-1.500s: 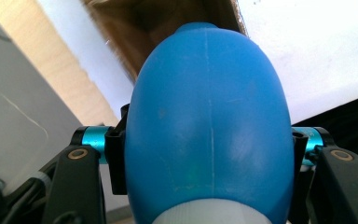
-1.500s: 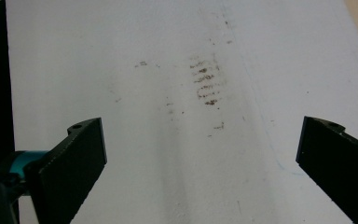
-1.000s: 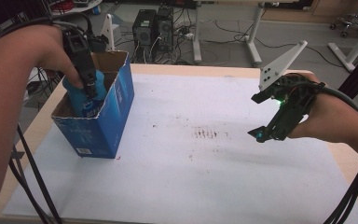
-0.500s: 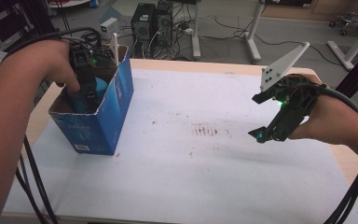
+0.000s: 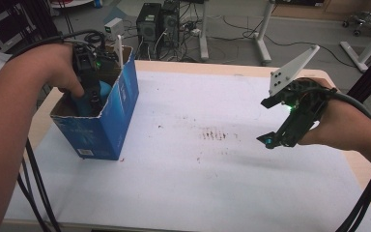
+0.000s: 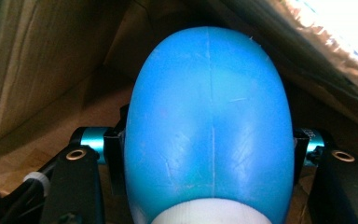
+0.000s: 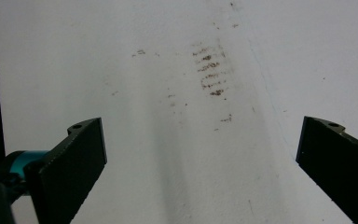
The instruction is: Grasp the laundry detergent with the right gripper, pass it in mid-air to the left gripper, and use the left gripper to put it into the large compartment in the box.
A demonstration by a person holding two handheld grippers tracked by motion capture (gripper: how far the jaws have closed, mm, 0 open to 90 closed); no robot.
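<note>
A blue cardboard box point(image 5: 106, 123) stands open-topped at the table's left. My left gripper point(image 5: 94, 92) reaches down inside it, shut on a smooth blue rounded object point(image 6: 209, 135) with a white base; that blue object point(image 5: 104, 89) peeks above the box wall in the high view. Both jaws press its sides, with brown box walls point(image 6: 37, 70) close around. My right gripper point(image 5: 275, 137) hovers over the right part of the table, open. Its jaws stand wide apart above the white surface point(image 7: 177, 154) with nothing between them.
The white table cover point(image 5: 198, 179) carries a patch of dark smudges point(image 5: 217, 134) near its middle. Cables trail off the left edge. Computer cases point(image 5: 157, 21) and desk legs stand on the floor behind the table's far edge.
My left gripper with the blue object has shifted toward the far end of the box and sits a little higher. The right gripper has stayed in place.
</note>
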